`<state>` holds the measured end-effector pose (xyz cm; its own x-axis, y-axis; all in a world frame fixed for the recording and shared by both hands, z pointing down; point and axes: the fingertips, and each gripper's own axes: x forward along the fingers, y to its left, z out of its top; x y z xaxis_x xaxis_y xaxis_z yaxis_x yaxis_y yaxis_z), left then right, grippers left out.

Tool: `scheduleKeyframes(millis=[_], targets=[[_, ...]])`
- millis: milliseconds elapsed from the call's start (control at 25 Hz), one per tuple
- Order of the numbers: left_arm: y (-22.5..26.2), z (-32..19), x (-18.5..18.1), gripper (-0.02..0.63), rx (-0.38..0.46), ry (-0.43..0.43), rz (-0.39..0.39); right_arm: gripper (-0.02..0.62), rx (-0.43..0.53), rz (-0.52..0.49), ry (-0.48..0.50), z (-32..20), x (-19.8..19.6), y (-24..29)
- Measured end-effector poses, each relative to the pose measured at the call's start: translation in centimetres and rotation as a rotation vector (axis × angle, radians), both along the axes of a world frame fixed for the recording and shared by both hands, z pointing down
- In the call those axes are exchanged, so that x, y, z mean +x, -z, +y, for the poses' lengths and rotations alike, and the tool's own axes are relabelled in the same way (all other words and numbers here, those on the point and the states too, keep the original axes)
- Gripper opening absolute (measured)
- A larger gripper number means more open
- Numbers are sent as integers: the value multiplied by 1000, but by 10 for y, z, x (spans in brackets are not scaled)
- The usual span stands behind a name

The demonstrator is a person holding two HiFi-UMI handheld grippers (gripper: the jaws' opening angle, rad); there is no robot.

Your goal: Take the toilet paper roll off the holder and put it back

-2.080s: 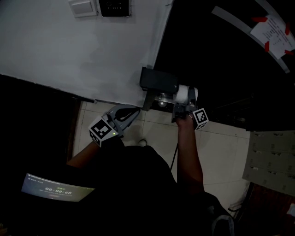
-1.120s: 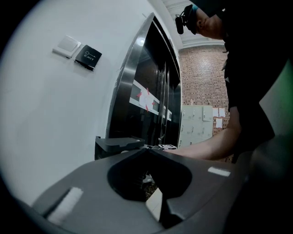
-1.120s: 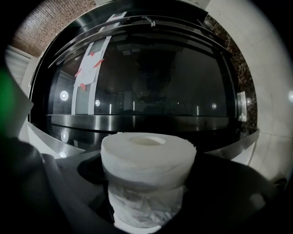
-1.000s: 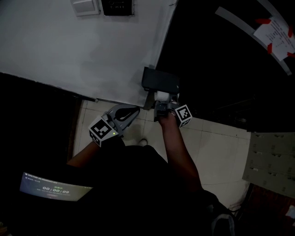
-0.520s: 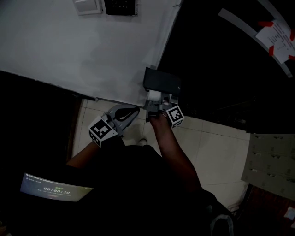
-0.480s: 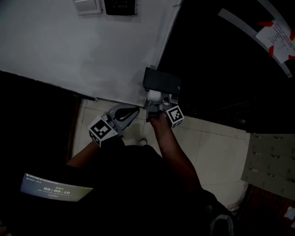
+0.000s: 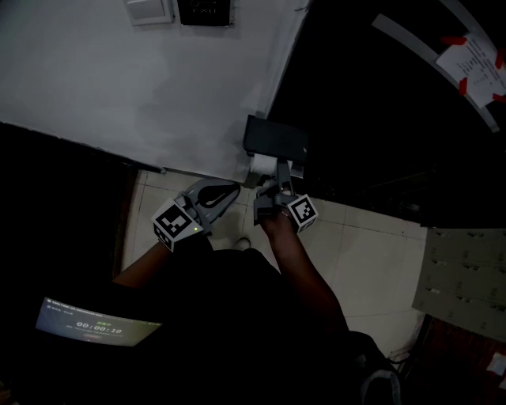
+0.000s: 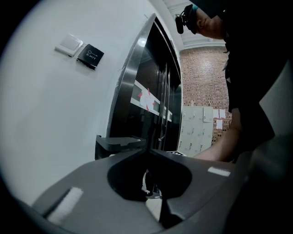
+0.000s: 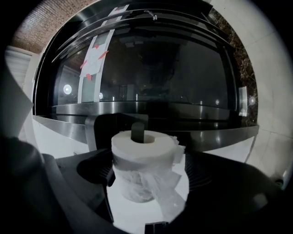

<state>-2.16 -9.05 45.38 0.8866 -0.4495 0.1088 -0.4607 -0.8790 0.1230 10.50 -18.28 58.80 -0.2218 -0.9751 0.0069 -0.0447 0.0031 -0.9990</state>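
The white toilet paper roll (image 9: 144,160) sits on the dark rod (image 9: 138,131) of the black holder (image 7: 274,138), which is fixed at the wall's corner, and a loose sheet hangs from its front. In the head view the roll (image 7: 262,164) shows just below the holder. My right gripper (image 9: 146,178) is open, one jaw on each side of the roll with small gaps, and in the head view this gripper (image 7: 269,188) is just below the roll. My left gripper (image 7: 232,191) hangs to the left of the holder, shut and empty, its tips (image 8: 147,150) meeting.
A white wall (image 7: 142,87) carries a switch plate (image 7: 148,9) and a black sign (image 7: 204,9). To the right is a dark glossy door (image 7: 379,119) with a taped notice (image 7: 474,63). Below is pale tiled floor (image 7: 371,245). A lit timer screen (image 7: 95,326) glows at lower left.
My right gripper carried the roll leftward onto the holder's rod, then opened and drew back a little. The roll stays on the rod. The left gripper has not moved.
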Motion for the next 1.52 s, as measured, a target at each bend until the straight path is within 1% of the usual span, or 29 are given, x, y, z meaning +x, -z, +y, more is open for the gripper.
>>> scheduleKeyframes(millis=[120, 360, 480, 560, 640, 680, 760, 800, 880, 920, 960, 1080, 1120, 1160, 1200, 1240, 1280, 1440, 1520], targets=[[2, 0, 2, 3, -12, -1, 1, 488, -3, -7, 2, 12, 7, -4], [1, 1, 8, 3, -2, -21, 1, 488, -35, 3, 11, 42, 11, 0], [0, 1, 11, 3, 6, -29, -1, 488, -27, 43, 15, 52, 18, -3], [0, 0, 12, 3, 6, -32, 0, 488, -2, 132, 16, 56, 26, 6], [1, 0, 12, 3, 9, -35, -2, 487, 42, 247, 22, 55, 33, 19], [1, 0, 13, 3, 10, -37, -3, 486, 83, 305, 32, 53, 35, 28], [1, 0, 14, 3, 11, -41, -3, 486, 195, 416, 63, 47, 35, 52], [1, 0, 14, 3, 12, -43, -2, 486, 226, 459, 76, 45, 34, 61], [1, 0, 16, 3, 14, -45, -1, 486, 235, 552, 97, 46, 34, 69], [2, 0, 17, 3, 14, -45, -1, 486, 255, 628, 118, 47, 32, 74], [2, 0, 17, 3, 14, -46, 0, 486, 291, 726, 146, 47, 28, 82], [4, -3, 16, 3, 18, -46, 3, 485, 453, 1062, 261, 51, 3, 105], [4, -4, 15, 3, 19, -45, 4, 485, 509, 1153, 299, 54, -6, 111], [5, -5, 14, 3, 20, -44, 4, 483, 561, 1221, 331, 56, -14, 118], [6, -5, 13, 3, 19, -44, 5, 481, 607, 1264, 355, 59, -20, 124], [7, -6, 12, 3, 16, -43, 6, 473, 645, 1285, 374, 61, -26, 130], [8, -6, 12, 3, 13, -42, 8, 452, 675, 1296, 388, 64, -30, 135], [4, -5, 21, 3, 30, -38, 9, 287, 763, 1363, 456, 78, -41, 147], [4, -5, 24, 3, 30, -37, 12, 177, 796, 1355, 480, 83, -46, 152]])
